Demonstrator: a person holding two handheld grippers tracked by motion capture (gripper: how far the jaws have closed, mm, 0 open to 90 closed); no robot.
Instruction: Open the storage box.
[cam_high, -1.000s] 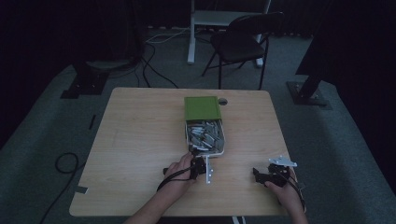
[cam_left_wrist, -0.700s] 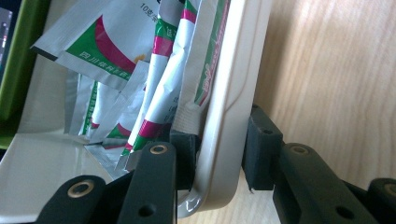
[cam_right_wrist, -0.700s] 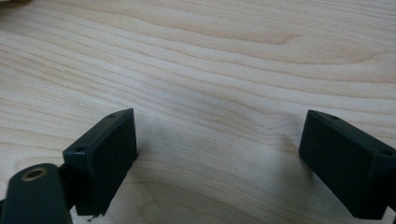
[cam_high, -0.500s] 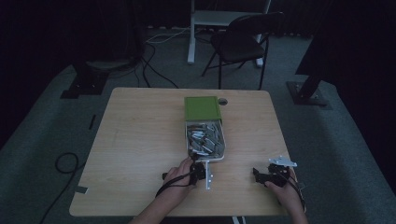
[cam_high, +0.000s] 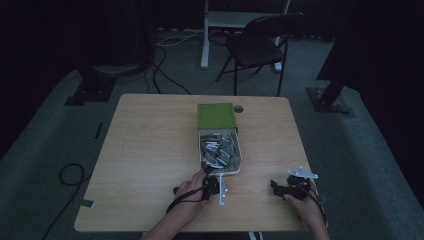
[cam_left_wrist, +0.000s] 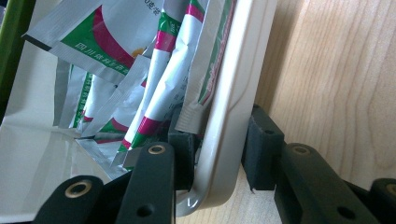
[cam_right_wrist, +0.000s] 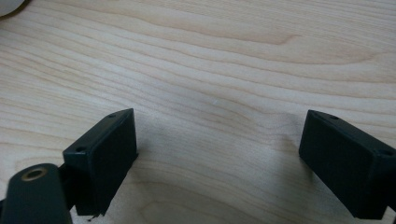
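One white tray (cam_high: 239, 162), one green box (cam_high: 216, 116) and two grippers are sitting on the tabletop (cam_high: 145, 150); the foil sachets (cam_left_wrist: 161, 70) heaped in the tray, silver with green and red print, are overlapping too much to count. The left gripper (cam_high: 214, 184) is clamping the tray's rounded near rim, one pad inside against the sachets and one outside. The right gripper (cam_high: 276, 187) is resting wide open and holding nothing, well right of the tray.

a light wooden table (cam_high: 150, 150) stands on grey carpet (cam_high: 45, 165) in a dim room. beyond its far edge a black folding chair (cam_high: 257, 47) sits beside a pale desk leg (cam_high: 205, 37), with dark cables (cam_high: 165, 70) running across the floor. a black cable loop (cam_high: 70, 175) lies on the carpet at the table's left, and dark stand bases (cam_high: 330, 100) rest on either side.
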